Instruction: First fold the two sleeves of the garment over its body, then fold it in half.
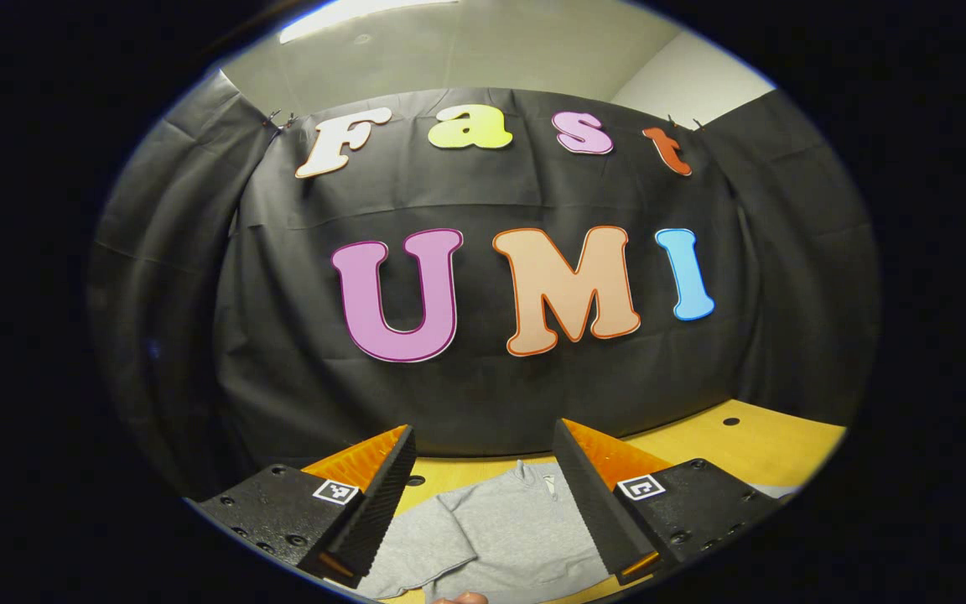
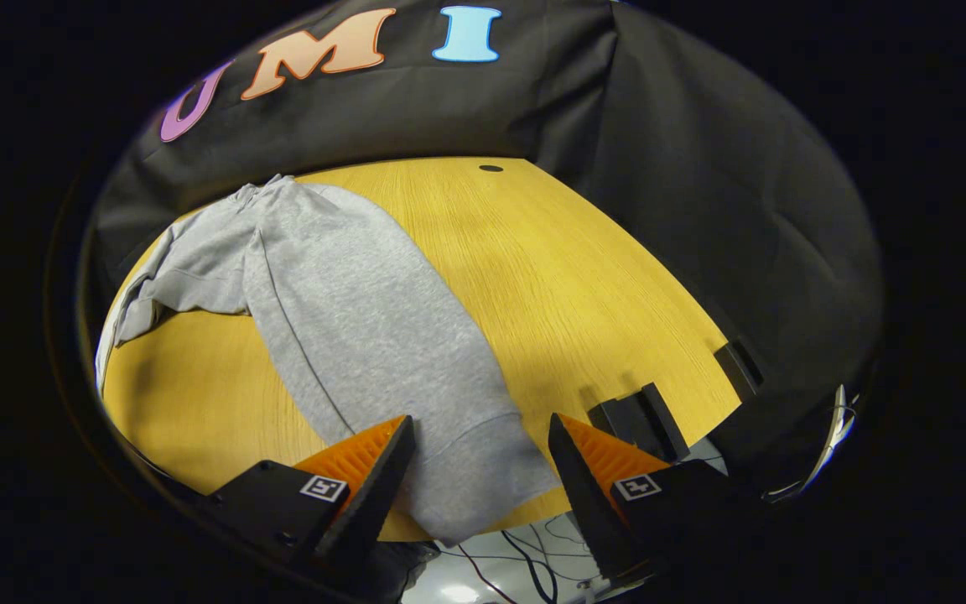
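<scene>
garment: soft matt heathered knit cloth | table: smooth wood-grain, slight sheen | wall: matt creased cloth

No readable text, label, brand or number stands on anything apart from the booth wall.

Wall: black cloth, creased, hung across the back and sides of the booth, clipped at its top corners.
Room behind: pale wall and ceiling above the cloth.
Light: a bright strip lamp on the ceiling.
Table: yellow wood-grain top with a small dark round hole near its far edge.
Table edge: dark clamp-like blocks on the near rim.
Below: cables over a pale floor.
</scene>
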Motion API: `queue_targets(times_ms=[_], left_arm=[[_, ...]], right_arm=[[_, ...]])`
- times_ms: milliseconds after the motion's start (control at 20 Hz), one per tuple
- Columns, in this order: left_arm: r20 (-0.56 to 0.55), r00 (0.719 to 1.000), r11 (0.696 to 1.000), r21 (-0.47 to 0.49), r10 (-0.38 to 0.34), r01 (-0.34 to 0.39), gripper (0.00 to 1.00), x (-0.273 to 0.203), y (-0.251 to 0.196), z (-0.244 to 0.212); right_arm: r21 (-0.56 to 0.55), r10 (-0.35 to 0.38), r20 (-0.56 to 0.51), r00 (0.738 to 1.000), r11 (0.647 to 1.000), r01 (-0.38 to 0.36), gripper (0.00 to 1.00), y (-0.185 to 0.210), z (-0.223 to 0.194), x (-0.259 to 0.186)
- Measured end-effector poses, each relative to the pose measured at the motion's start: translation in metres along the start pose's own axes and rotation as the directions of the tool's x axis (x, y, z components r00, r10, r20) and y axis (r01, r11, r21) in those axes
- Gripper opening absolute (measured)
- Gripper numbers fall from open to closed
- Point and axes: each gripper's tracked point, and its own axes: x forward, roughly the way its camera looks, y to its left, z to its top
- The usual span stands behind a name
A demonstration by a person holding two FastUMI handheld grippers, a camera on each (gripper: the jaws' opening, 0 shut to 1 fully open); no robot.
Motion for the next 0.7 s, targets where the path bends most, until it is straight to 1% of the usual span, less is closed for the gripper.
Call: queue_targets(times_ms=[50,150,200,250,300,350,400,500,550,600,650,700], left_arm=[[0.0,1.0,1.0,-0.001,0.001,-0.001,0.95,0.0,0.0,-0.002],[-0.003,1.0,1.0,-0.001,-0.001,0.001,0.95,0.001,-0.001,-0.002],[-0.003,1.0,1.0,-0.001,-0.002,0.002,0.95,0.002,-0.001,-0.003],[-0.002,1.0,1.0,-0.001,-0.002,0.002,0.95,0.001,-0.001,-0.002],[0.0,1.0,1.0,-0.001,-0.002,0.002,0.95,0.002,-0.001,-0.001],[0.0,1.0,1.0,-0.002,-0.004,0.004,0.95,0.003,-0.002,-0.001],[-0.002,1.0,1.0,-0.003,-0.006,0.006,0.95,0.003,-0.003,-0.002],[-0.002,1.0,1.0,-0.005,-0.004,0.004,0.95,0.003,-0.002,-0.002],[0.001,1.0,1.0,-0.007,-0.001,0.001,0.95,0.003,-0.001,-0.002],[0.0,1.0,1.0,-0.008,0.002,-0.002,0.95,0.004,0.0,-0.002],[-0.001,1.0,1.0,-0.008,0.005,-0.005,0.95,0.004,0.001,-0.003],[-0.001,1.0,1.0,-0.006,0.012,-0.012,0.95,0.003,0.005,-0.003]], right_arm=[[0.013,0.012,-0.007,1.0,1.0,-0.012,1.0,0.002,-0.001,0.0],[0.067,0.044,-0.027,0.999,0.997,-0.042,0.95,0.007,-0.005,0.002],[0.104,0.062,-0.039,0.997,0.993,-0.057,0.87,0.01,-0.007,0.003],[0.118,0.058,-0.036,0.998,0.992,-0.053,0.81,0.01,-0.006,0.005],[0.117,0.065,-0.041,0.997,0.991,-0.06,0.72,0.01,-0.008,0.004],[0.113,0.073,-0.041,0.996,0.991,-0.068,0.66,0.013,-0.006,0.004],[0.113,0.088,-0.047,0.995,0.99,-0.082,0.51,0.018,-0.006,0.005],[0.133,0.096,-0.06,0.994,0.987,-0.087,0.22,0.023,-0.005,0.005],[0.143,0.099,-0.071,0.993,0.986,-0.088,0.14,0.024,-0.006,0.005],[0.152,0.095,-0.082,0.992,0.985,-0.082,0.14,0.024,-0.005,0.004],[0.156,0.062,-0.067,0.996,0.987,-0.051,0.12,0.017,0.001,0.001],[0.175,0.064,-0.057,0.996,0.983,-0.053,0.02,0.018,0.008,0.0]])
